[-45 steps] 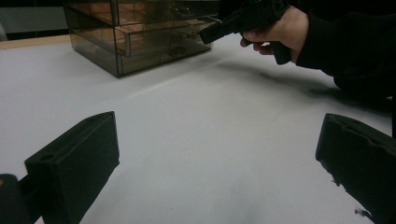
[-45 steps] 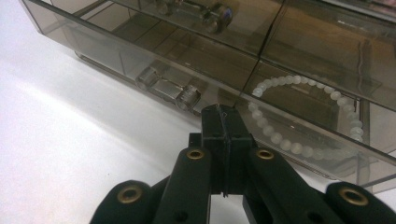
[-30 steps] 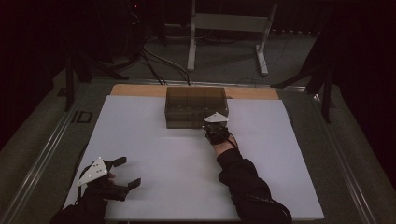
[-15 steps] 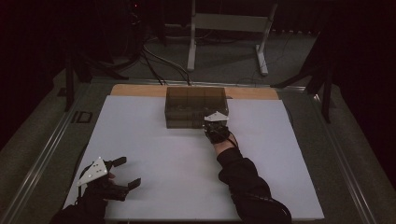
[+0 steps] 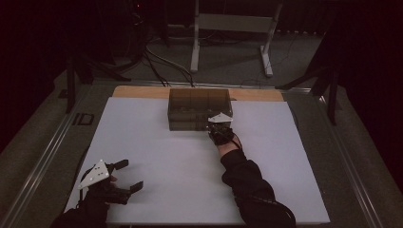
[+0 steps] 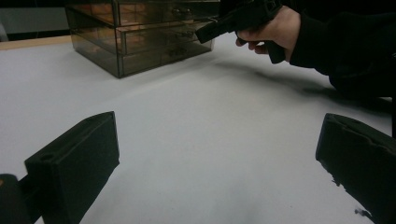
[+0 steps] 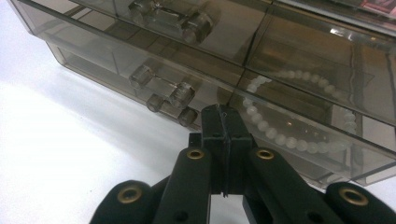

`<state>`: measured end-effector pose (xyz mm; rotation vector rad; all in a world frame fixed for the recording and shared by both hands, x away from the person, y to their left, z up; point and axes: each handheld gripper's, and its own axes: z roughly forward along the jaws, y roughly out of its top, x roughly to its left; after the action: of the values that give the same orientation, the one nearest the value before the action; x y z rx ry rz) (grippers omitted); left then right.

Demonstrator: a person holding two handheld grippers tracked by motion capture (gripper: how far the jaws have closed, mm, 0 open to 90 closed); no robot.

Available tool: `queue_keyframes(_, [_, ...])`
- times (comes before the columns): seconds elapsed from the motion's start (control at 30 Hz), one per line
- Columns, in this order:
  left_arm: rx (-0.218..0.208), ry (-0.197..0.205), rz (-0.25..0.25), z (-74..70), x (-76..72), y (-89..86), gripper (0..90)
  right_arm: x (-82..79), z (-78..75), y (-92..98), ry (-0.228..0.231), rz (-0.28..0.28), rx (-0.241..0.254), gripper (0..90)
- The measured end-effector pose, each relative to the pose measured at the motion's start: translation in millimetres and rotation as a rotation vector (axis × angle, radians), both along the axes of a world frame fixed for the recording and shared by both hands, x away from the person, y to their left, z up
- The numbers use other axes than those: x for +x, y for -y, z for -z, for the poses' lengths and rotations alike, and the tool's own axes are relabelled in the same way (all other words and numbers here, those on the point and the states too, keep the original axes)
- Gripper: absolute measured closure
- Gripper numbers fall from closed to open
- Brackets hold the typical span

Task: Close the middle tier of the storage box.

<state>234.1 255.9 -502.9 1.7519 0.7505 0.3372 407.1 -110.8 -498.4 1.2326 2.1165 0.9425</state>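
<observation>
A white table top (image 5: 157, 156) carries the whole scene, with a strip of bare wood (image 5: 138, 91) showing along its far edge. Near that far edge, about midway across, stands a smoky transparent drawer organiser (image 5: 190, 102), its stacked drawers fronted by clear bar handles (image 7: 161, 84). Inside one lower drawer at the right lies a string of pale beads (image 7: 280, 135).

The person's right arm, in a dark sleeve (image 5: 247, 180), reaches across the table to the organiser's front right part. The right gripper (image 7: 223, 116) is clenched, its two black jaws pressed flat together with nothing between them, their tips right at the front of a lower drawer, just beside one clear handle; whether they touch the plastic cannot be told.

The left gripper (image 5: 126, 175) rests at the near left of the table, well apart from the organiser, released, its jaws standing wide with bare white surface between them.
</observation>
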Motion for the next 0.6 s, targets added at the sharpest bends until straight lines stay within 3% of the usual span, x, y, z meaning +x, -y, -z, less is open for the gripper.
queue_keyframes(0.6, [-0.001, -0.001, 0.000, -0.1, -0.1, -0.3, 1.0, 4.2, -1.8, -1.0, 0.003, 0.007, -0.003, 90.0])
